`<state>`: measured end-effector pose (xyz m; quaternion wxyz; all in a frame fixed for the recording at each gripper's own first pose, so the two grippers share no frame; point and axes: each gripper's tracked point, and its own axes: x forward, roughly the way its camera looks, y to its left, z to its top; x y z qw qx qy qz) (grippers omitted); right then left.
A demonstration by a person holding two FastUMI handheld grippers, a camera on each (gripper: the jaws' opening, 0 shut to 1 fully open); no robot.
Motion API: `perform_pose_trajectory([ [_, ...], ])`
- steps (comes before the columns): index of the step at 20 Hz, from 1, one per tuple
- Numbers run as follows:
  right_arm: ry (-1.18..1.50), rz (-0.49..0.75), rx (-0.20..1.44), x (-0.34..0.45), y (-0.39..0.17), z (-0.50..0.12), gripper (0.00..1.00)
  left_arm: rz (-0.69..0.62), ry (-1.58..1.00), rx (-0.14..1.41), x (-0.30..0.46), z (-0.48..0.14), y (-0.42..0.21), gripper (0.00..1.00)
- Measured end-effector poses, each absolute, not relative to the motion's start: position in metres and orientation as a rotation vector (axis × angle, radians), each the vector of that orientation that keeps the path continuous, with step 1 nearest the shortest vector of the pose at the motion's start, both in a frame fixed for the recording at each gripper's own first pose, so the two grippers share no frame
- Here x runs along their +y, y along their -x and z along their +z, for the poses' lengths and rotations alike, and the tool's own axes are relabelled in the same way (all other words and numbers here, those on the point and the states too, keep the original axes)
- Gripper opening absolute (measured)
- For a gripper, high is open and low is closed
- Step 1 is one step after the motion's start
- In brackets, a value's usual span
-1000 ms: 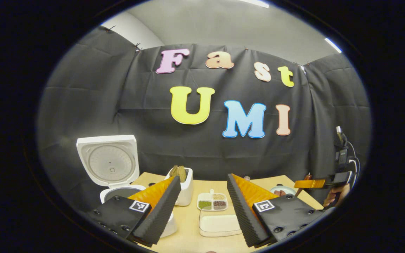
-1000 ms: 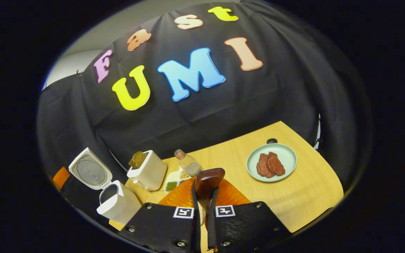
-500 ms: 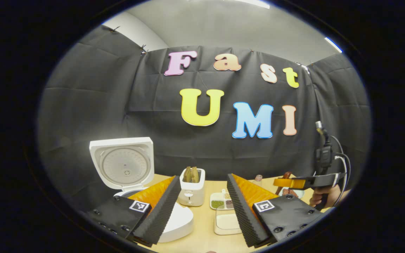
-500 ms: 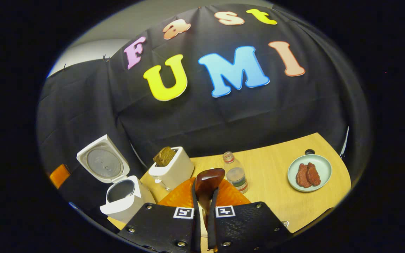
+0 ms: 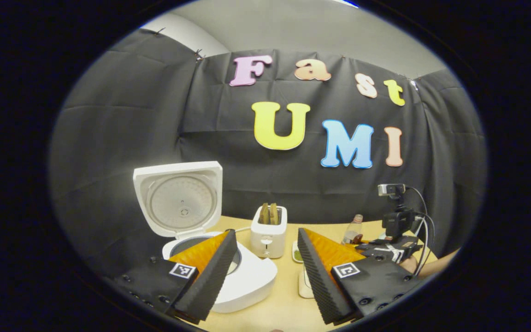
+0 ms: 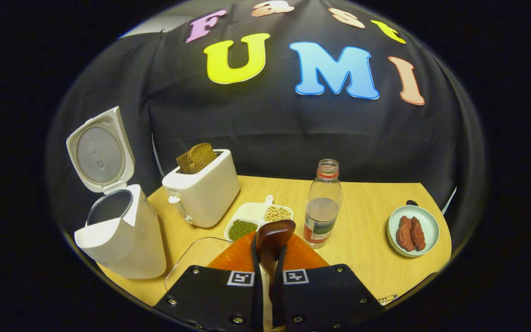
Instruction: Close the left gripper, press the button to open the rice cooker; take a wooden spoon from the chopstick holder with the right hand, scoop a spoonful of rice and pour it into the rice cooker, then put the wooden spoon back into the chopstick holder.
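Black cloth hung behind a pale wooden bench (image 6: 367, 258). On it the white rice cooker (image 6: 122, 244) stood with its lid (image 6: 99, 154) raised upright and its pot uncovered. Just beside it sat a white toaster (image 6: 203, 191) holding bread, then a divided dish (image 6: 256, 219) of beans, a clear bottle (image 6: 321, 210) and a green plate (image 6: 414, 225) of meat farther right. The right gripper (image 6: 266, 286) had its jaws clenched on the wooden spoon (image 6: 272, 235), whose bowl stuck out ahead, above the dish. The left gripper (image 5: 265, 276) hovered near the cooker, jaws released and spread wide.
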<state>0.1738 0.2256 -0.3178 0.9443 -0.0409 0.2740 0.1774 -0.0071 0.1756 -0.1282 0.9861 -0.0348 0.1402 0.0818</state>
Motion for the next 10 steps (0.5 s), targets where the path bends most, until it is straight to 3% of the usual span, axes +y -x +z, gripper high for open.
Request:
perform_pose_trajectory([
  [7, -0.15, 0.473, 0.651, 0.289, -0.141, -0.333, 0.08, 0.189, 0.09, 0.306, 0.192, -0.142, 0.011, 0.93],
  [10, -0.341, 0.452, 0.707, 0.287, -0.144, -0.334, 0.08, 0.192, 0.114, 0.297, 0.192, -0.137, 0.009, 0.93],
])
